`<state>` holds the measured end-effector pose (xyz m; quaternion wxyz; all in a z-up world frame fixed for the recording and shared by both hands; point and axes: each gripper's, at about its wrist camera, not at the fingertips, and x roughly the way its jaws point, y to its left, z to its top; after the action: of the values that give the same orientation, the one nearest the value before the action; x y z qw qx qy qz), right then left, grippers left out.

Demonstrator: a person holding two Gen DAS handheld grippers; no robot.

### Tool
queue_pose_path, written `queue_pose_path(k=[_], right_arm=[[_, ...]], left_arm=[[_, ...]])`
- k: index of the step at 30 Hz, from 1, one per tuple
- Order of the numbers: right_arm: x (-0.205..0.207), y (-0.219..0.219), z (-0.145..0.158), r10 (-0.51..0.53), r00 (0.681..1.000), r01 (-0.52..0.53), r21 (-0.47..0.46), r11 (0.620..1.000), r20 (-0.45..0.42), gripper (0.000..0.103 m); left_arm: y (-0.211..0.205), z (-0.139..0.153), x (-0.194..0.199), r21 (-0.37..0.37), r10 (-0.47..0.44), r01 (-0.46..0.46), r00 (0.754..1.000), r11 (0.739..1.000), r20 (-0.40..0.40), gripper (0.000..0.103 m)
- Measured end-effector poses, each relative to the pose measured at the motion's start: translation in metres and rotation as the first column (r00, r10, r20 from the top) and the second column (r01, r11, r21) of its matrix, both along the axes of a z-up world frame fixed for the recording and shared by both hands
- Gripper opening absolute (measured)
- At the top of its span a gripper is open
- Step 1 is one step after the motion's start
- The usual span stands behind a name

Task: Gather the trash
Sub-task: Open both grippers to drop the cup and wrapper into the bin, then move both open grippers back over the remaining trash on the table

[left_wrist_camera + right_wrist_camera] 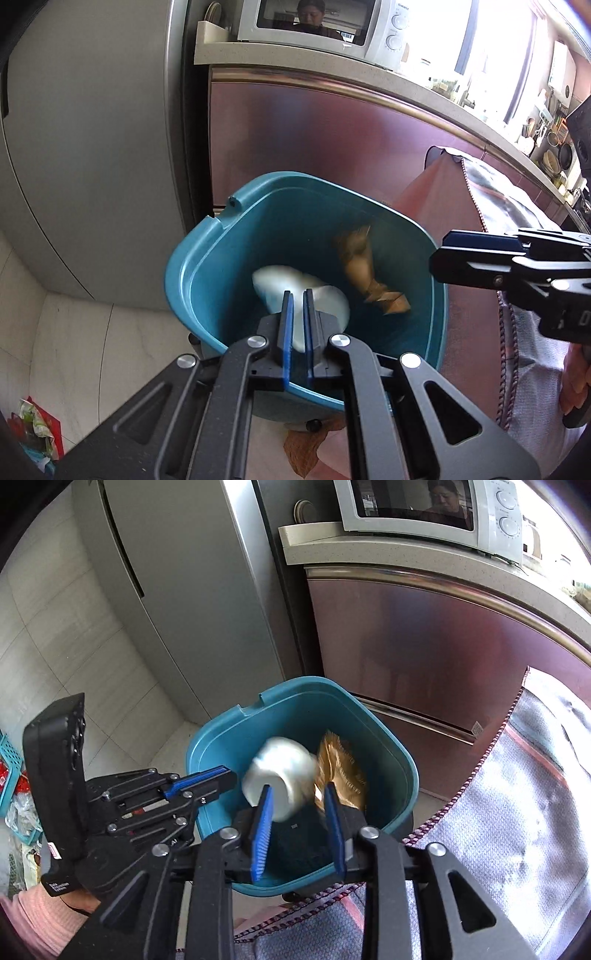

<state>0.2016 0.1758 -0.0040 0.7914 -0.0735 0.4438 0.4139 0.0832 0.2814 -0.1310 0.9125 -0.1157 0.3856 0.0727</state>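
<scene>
My left hand-held gripper (297,293), nearly closed and empty, and my open right hand-held gripper (297,794) are hovering over a smooth teal plastic bin (391,749) holding a blurred white cup (280,768) and a crinkled gold wrapper (341,771).

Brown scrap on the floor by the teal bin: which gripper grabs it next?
Left, probably. The scrap lies under the left gripper; its fingers must open first. The right gripper is open, but its view misses the scrap.

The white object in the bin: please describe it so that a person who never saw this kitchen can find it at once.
Start at the silver fridge; beside it on the floor stands a teal bin, below the microwave. Inside are two things: the white object, blurred, cup-like and rounded, and next to it a crumpled golden-brown wrapper. Only the white one is smooth and pale.
</scene>
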Motion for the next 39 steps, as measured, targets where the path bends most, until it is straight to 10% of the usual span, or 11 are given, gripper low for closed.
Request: queue_pose_path(k=[12,21,39], right_arm=[[-0.028,-0.053,0.025,-0.024,0.998,0.017,0.128,0.992,0.054,0.039],[-0.081,-0.134,0.063,-0.114,0.973,0.070,0.218,0.974,0.199,0.049],[-0.134,-0.353,0.050,-0.588,0.782,0.548,0.222,0.807,0.207,0.051]], left_arm=[[-0.022,0.031,-0.020,0.025,-0.034,0.032,0.993,0.999,0.109,0.029],[-0.080,0.087,-0.046,0.054,-0.189,0.182,0.942,0.982,0.276,0.062],[-0.273,0.096,-0.026,0.093,-0.563,0.558,0.792,0.825,0.239,0.073]])
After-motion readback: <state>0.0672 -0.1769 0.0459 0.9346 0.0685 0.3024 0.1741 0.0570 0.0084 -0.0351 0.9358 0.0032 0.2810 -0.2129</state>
